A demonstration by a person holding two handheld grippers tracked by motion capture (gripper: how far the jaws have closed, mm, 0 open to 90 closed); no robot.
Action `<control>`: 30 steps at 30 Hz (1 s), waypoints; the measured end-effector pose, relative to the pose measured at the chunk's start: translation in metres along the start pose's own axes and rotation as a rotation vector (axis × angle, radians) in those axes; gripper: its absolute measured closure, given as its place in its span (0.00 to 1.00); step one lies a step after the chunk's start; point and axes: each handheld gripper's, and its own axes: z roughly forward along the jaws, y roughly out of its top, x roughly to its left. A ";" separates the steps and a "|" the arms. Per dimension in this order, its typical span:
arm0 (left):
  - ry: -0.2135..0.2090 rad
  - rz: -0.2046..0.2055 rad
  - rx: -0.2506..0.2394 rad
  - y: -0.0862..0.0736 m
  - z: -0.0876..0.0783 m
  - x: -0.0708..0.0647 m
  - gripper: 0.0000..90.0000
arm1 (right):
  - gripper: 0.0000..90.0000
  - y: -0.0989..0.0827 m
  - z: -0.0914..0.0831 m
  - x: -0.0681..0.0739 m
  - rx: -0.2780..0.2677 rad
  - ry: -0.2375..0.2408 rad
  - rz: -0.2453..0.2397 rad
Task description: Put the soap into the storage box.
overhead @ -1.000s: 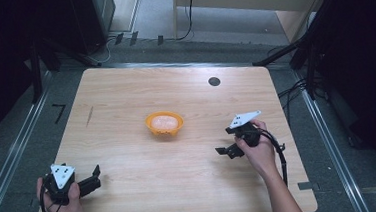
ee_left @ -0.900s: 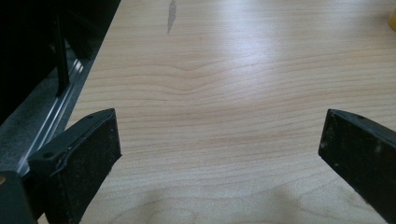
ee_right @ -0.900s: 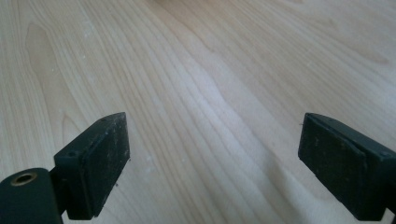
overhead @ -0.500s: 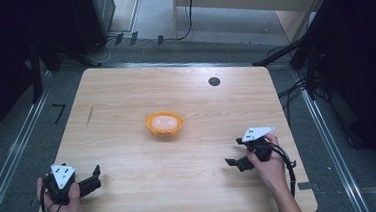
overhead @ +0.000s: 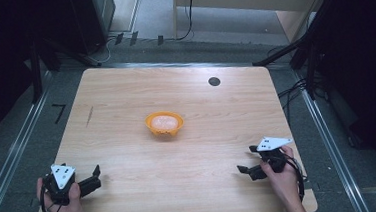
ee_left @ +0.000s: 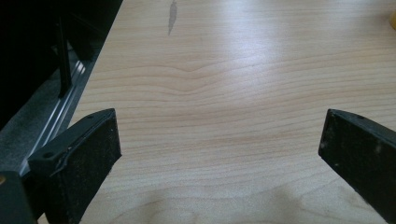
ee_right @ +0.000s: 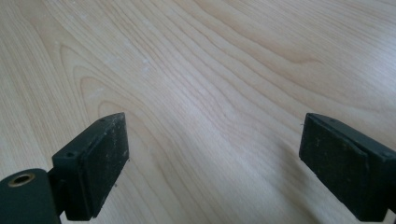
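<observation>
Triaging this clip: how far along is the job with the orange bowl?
Looks done or paused: the orange bowl sits mid-table with something pale inside. Nothing in hand: the left hand-held gripper and the right hand-held gripper are both open and empty at the near corners of the table, far from the bowl. Nothing visibly left.

Cut off at the top right corner of the left gripper view: a sliver of the orange bowl [ee_left: 393,19], too little to read its shape. In the high view, contents of the bowl [overhead: 164,123] pale and too small to identify. Lower parts of both jaws of the left gripper [ee_left: 219,149] and right gripper [ee_right: 212,154] clipped at six o'clock in their own views. Person's forearms cropped at six o'clock in the high view. Dark surroundings beyond the table [overhead: 125,90] unreadable.
</observation>
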 end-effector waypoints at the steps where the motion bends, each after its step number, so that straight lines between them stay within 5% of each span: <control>1: 0.000 0.000 0.000 0.000 0.000 0.000 0.00 | 0.10 -0.002 -0.001 0.000 -0.004 0.001 0.006; 30: 0.011 0.012 -0.004 0.000 -0.001 -0.001 0.00 | 0.14 -0.053 -0.041 -0.007 -0.071 -0.078 0.101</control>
